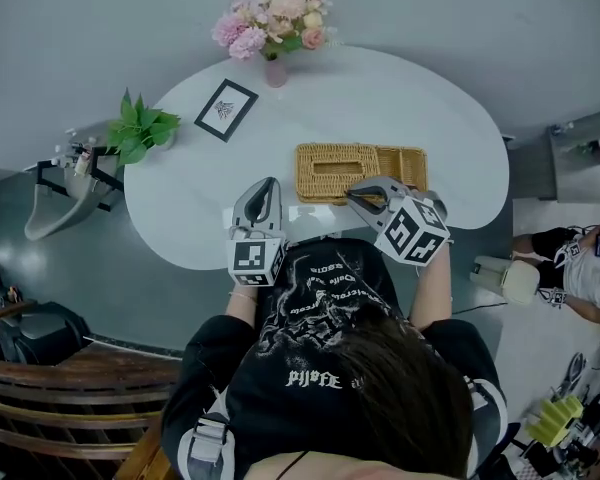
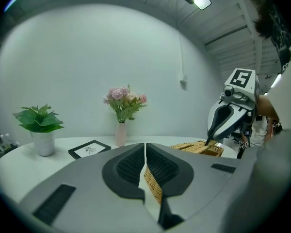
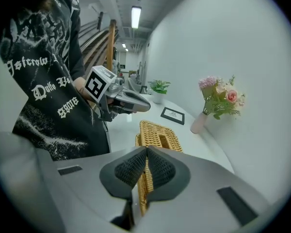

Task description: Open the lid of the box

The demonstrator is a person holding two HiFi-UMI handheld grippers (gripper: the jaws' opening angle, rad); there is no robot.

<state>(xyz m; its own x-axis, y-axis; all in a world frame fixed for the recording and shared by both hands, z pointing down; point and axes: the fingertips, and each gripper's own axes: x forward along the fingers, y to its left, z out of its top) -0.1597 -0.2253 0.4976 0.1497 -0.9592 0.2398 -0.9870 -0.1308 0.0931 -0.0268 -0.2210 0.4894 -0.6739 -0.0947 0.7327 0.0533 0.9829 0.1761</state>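
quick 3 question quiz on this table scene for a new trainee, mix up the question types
1. True or false: the left tongs are shut with nothing between them.
2. Which is nearest the wicker box? A the potted plant, B the right tongs, C the picture frame.
3. Fill in: the pink flowers stand in a ____ at the far edge of the table.

Key: 1 true. 2 B. 3 vase.

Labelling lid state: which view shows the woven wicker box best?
Head view: the whole woven wicker box from above, only its near edge partly under the right claw. Right gripper view shows it foreshortened, end-on; left gripper view shows only slivers.
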